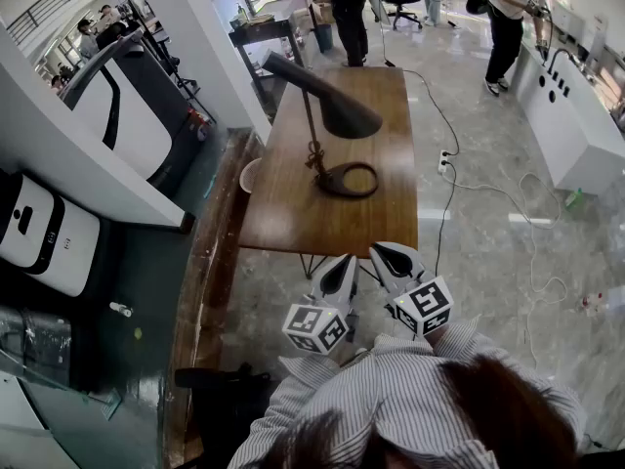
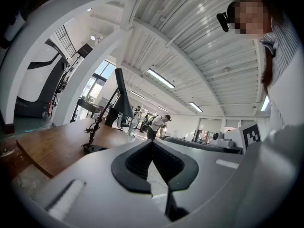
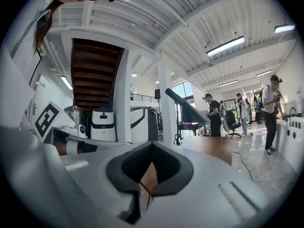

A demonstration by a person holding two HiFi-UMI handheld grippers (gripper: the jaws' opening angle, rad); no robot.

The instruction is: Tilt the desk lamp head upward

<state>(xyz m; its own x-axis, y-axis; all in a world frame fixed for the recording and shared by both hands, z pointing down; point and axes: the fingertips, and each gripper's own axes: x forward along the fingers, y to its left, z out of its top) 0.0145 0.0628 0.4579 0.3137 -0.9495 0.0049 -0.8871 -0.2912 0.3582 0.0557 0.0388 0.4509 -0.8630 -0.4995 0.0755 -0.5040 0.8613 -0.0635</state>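
A dark desk lamp stands on the wooden table (image 1: pixel 293 213). Its ring base (image 1: pixel 350 180) lies near the table's middle and a thin stem rises to the cone-shaped lamp head (image 1: pixel 327 101), which slopes down toward the right. In the left gripper view the lamp head (image 2: pixel 122 96) shows far off to the left; in the right gripper view the lamp head (image 3: pixel 187 107) is ahead. My left gripper (image 1: pixel 337 274) and right gripper (image 1: pixel 394 259) hang side by side just off the table's near edge, both shut and empty, well short of the lamp.
A power cord (image 1: pixel 444 154) runs across the floor to the right of the table. A white appliance (image 1: pixel 39 233) and a dark machine (image 1: pixel 127 106) stand at the left. People (image 1: pixel 508 18) stand at the far end of the room. A round stool (image 1: pixel 249 176) sits by the table's left side.
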